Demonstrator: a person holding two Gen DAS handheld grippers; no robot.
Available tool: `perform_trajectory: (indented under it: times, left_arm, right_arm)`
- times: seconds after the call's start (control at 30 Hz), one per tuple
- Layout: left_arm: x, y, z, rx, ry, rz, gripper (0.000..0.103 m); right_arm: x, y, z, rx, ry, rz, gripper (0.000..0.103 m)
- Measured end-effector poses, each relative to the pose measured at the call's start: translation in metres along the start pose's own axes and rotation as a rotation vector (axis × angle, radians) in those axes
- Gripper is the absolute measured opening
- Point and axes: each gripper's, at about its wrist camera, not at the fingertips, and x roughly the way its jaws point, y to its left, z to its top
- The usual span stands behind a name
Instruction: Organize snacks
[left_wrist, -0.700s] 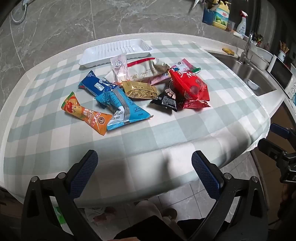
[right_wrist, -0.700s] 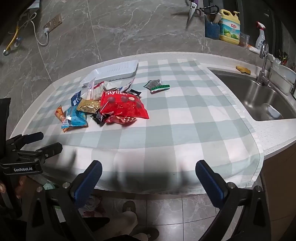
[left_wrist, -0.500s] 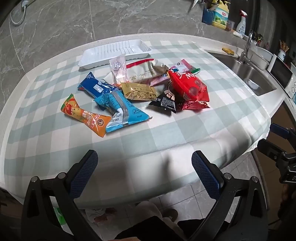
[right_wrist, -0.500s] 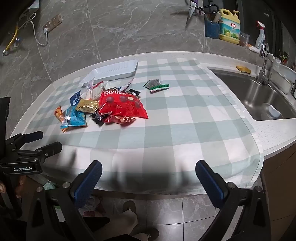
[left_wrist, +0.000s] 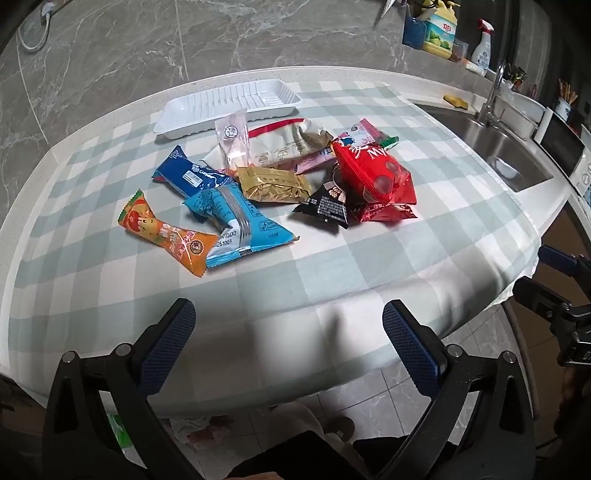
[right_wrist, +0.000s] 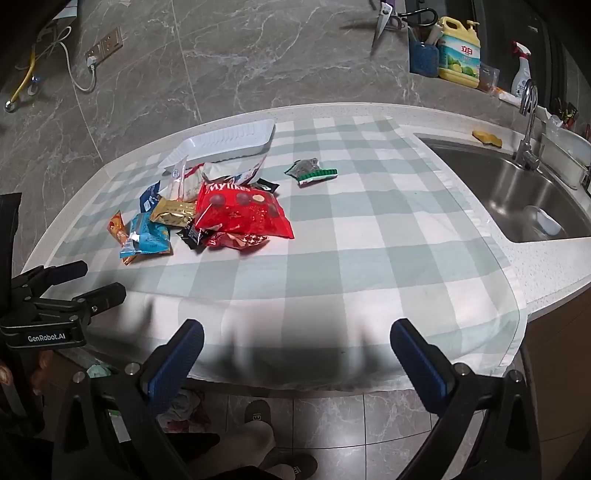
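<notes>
Several snack packets lie heaped on a green-and-white checked cloth (left_wrist: 110, 288): an orange packet (left_wrist: 166, 232), a light blue one (left_wrist: 240, 225), a dark blue one (left_wrist: 192, 177), a gold one (left_wrist: 273, 184), a black one (left_wrist: 327, 205) and a big red bag (left_wrist: 376, 177) (right_wrist: 240, 210). Behind the heap sits an empty white tray (left_wrist: 229, 103) (right_wrist: 225, 144). One green-edged packet (right_wrist: 310, 171) lies apart to the right. My left gripper (left_wrist: 288, 325) and right gripper (right_wrist: 295, 343) both stand open and empty over the counter's front edge, well short of the heap.
A steel sink (right_wrist: 517, 184) with a tap (right_wrist: 528, 122) is set into the counter at the right. Bottles and a detergent jug (right_wrist: 460, 55) stand along the marble back wall. A person's legs and slippers (right_wrist: 258, 417) show on the tiled floor below.
Both views have shifted only slightly; the snack heap sits a little lower and nearer in the left wrist view. Both grippers stay open and nothing on the cloth has moved.
</notes>
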Motion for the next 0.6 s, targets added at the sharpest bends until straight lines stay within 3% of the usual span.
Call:
perform_trajectory:
  times: [0.6]
  left_arm:
    - [0.001, -0.0013, 0.0007, 0.002, 0.0, 0.003, 0.103]
  right_arm:
    - [0.0, 0.0004, -0.0007, 0.0, 0.0, 0.001, 0.103]
